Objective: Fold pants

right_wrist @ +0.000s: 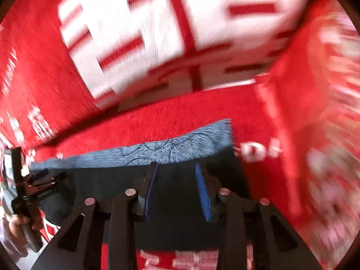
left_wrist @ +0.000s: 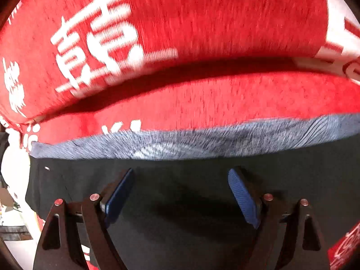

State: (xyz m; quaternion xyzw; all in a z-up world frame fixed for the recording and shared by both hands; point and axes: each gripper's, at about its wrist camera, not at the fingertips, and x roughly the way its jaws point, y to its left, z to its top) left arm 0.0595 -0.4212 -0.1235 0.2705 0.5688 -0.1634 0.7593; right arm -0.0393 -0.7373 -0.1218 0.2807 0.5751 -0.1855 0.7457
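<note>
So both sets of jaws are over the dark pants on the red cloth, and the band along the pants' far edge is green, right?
Not quite. The band along the far edge of the dark pants is grey-blue, not green, as the left wrist view shows. Both sets of jaws do hang over the pants on the red cloth.

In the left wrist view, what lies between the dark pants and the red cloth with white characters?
A grey-blue patterned band runs between the dark pants and the red cloth; the right wrist view shows it too.

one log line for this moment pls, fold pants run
stage: pants flat on red cloth | left tongs open, empty, over pants | right tongs part open, empty, near blue-grey band
</note>
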